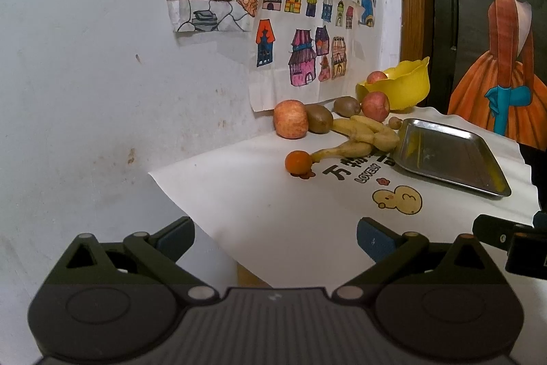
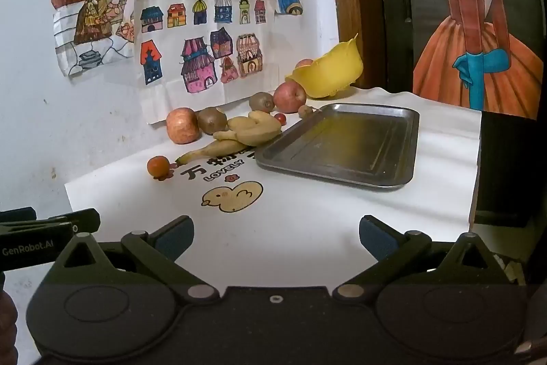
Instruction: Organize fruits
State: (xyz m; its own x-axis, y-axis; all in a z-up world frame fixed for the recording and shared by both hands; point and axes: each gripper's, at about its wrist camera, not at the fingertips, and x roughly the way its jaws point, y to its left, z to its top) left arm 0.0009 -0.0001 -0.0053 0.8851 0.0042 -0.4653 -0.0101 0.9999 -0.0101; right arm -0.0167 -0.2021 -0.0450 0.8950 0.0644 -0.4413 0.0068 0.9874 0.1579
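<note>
The white-covered surface (image 2: 307,221) carries an empty steel tray (image 2: 342,142) on the right, a yellow bowl (image 2: 328,70) far behind it with one apple inside, and loose fruit on the left: bananas (image 2: 249,132), apples (image 2: 183,125), kiwis (image 2: 212,120) and a small orange (image 2: 158,166). Both the left gripper (image 1: 273,238) and right gripper (image 2: 275,236) hover near, jaws released and empty. Round fruit could roll off if nudged, and the bananas, touching the tray's rim, block the kiwis behind them.
</note>
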